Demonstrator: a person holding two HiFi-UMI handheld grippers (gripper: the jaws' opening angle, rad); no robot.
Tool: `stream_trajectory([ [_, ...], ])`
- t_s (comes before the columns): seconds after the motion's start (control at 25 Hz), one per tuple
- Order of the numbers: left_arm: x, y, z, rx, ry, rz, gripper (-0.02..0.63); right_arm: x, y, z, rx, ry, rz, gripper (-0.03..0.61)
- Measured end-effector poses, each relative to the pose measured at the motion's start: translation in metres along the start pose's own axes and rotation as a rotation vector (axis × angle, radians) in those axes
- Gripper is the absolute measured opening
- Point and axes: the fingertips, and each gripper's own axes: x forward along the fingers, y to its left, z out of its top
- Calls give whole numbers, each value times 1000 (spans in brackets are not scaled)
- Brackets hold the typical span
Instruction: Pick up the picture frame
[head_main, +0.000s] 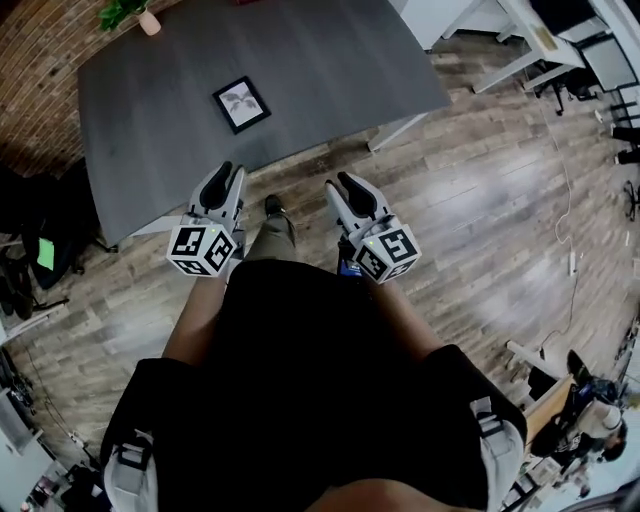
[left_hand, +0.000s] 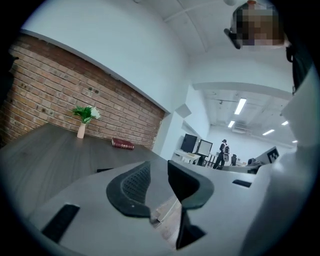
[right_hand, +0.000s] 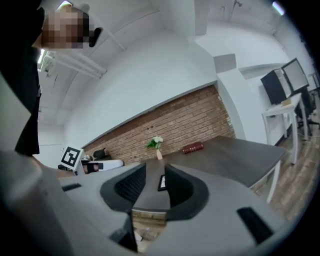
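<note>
Picture frame (head_main: 241, 104): black, lying flat near the middle of the grey surface (head_main: 330, 60), well apart from both grippers.
Left gripper (head_main: 227, 172): jaws apart, nothing held, off the surface's near edge.
Right gripper (head_main: 338, 182): jaws apart, nothing held, above the wooden floor (head_main: 480, 210).
Vase (head_main: 148, 20) with green plant: far corner, by the brick wall (head_main: 40, 70).
Red book (right_hand: 193, 147): on the surface near the wall.
</note>
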Motion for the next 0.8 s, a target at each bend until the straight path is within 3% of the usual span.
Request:
stream_trajectory([
  [0.24, 60, 85, 16, -59, 96, 73, 104, 118, -29, 19, 9, 92, 99, 117],
  [0.48, 125, 159, 8, -136, 198, 123, 104, 233, -60, 19, 46, 211, 175, 117],
  [0.64, 149, 197, -15, -211, 266, 195, 104, 298, -72, -1, 61, 310, 235, 117],
  [0.8, 169, 223, -50, -310, 372, 265, 104, 340, -99, -43, 89, 480, 269, 117],
])
